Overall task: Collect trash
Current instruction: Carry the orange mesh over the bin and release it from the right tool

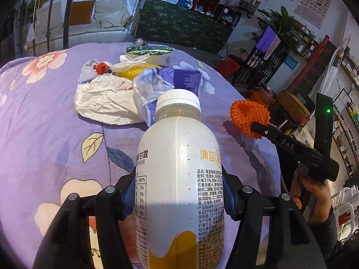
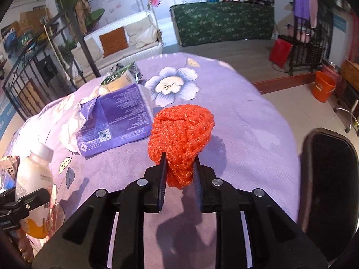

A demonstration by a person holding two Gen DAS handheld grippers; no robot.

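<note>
A white bottle (image 1: 179, 174) with a white cap and a yellow base is clamped between the blue pads of the left tongs (image 1: 179, 199), cap pointing away from the camera, above a worktop (image 1: 44, 139) covered in a purple flowered cloth. In the right wrist view the same bottle is seen at the left edge, tilted, held off the cloth.

An orange foam net (image 2: 181, 132) is pinched at its lower end by the right tongs (image 2: 180, 172), whose fingers are drawn close together on it; the net's bulk bulges out beyond the fingertips. A shadow is cast by it on the cloth beneath, and from the left wrist view it is seen raised near the worktop's right edge. The hand (image 1: 314, 195) gripping the right tongs' handle is visible there too.

The remaining trash is heaped on the far part of the worktop: a crumpled white wrapper (image 1: 105, 100), a clear plastic bag (image 1: 150, 85), a purple packet (image 2: 116, 121), a yellow net (image 1: 130, 72) and a green-and-white carton (image 1: 150, 52). The purple packet lies just left of the orange net in the right wrist view.

An orange bucket (image 2: 324, 86) stands on the floor beyond the worktop, to the right.
</note>
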